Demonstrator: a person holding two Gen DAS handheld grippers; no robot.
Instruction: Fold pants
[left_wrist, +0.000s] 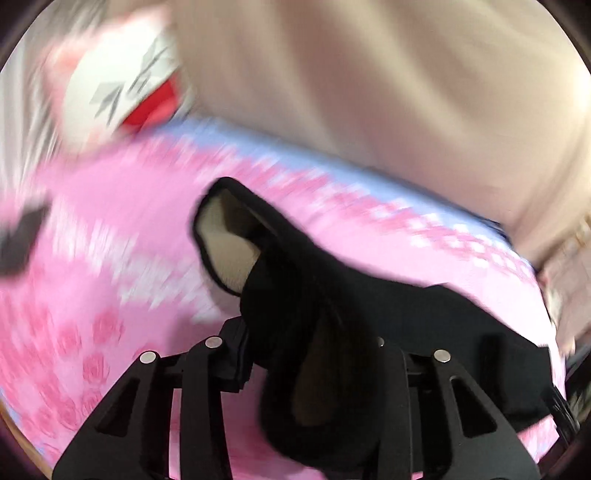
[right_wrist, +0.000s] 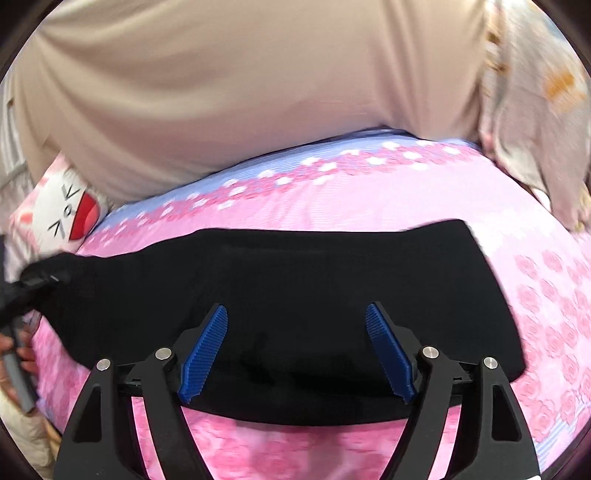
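Black pants lie across a pink rose-print bedsheet. My right gripper is open, its blue ribbed pads spread just above the near part of the pants, holding nothing. In the left wrist view the pants are bunched over my left gripper, which is shut on a fold of the fabric and lifts one end off the bed; a pale inner lining shows. That lifted end and the left gripper also show at the far left of the right wrist view.
A person in a beige top stands at the far side of the bed. A white and red plush pillow lies at the far left. A pale floral fabric hangs at the right. The left wrist view is motion-blurred.
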